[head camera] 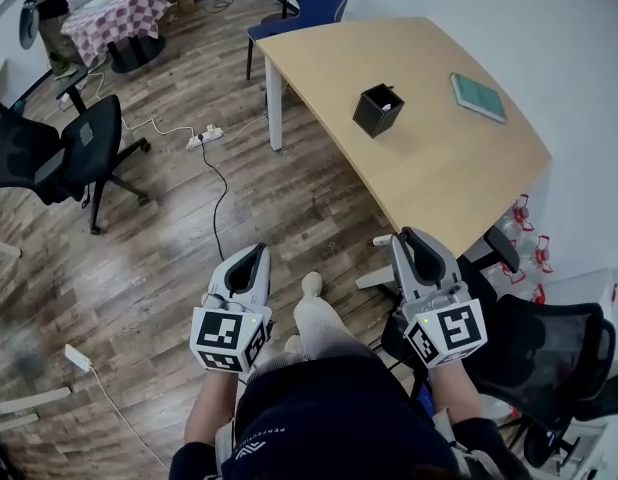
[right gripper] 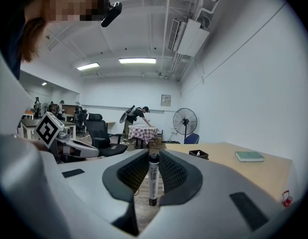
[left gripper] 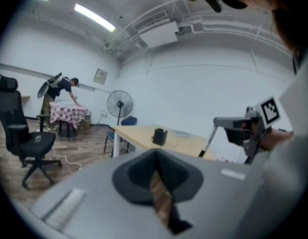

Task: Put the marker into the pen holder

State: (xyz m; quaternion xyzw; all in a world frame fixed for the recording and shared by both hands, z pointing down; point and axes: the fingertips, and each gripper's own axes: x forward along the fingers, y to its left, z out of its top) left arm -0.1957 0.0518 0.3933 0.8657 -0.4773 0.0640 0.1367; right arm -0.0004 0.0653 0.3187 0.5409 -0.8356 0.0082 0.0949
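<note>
Curved light-wood table (head camera: 439, 183) with a green book (head camera: 478, 97) near its far edge; blue chair (head camera: 314, 3) at the far end; black mesh chair (head camera: 549, 353) by the near end. Black office chair (head camera: 74, 153) well apart on plank floor (head camera: 169, 258); white power strip (head camera: 204, 137) between the two; checked tablecloth (head camera: 124, 13) on a distant table; pedestal fan (left gripper: 119, 105) by the wall.

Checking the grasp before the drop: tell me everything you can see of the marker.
The marker is a slim white barrel with small dark print along it, a dark cap at its upper end and a dark tip end below. It stands upright, clamped on both sides by the ribbed dark pads of the right gripper, with the lower end hanging free below them. Only the pads touch it. It is held over the wood floor, short of the table.
</note>
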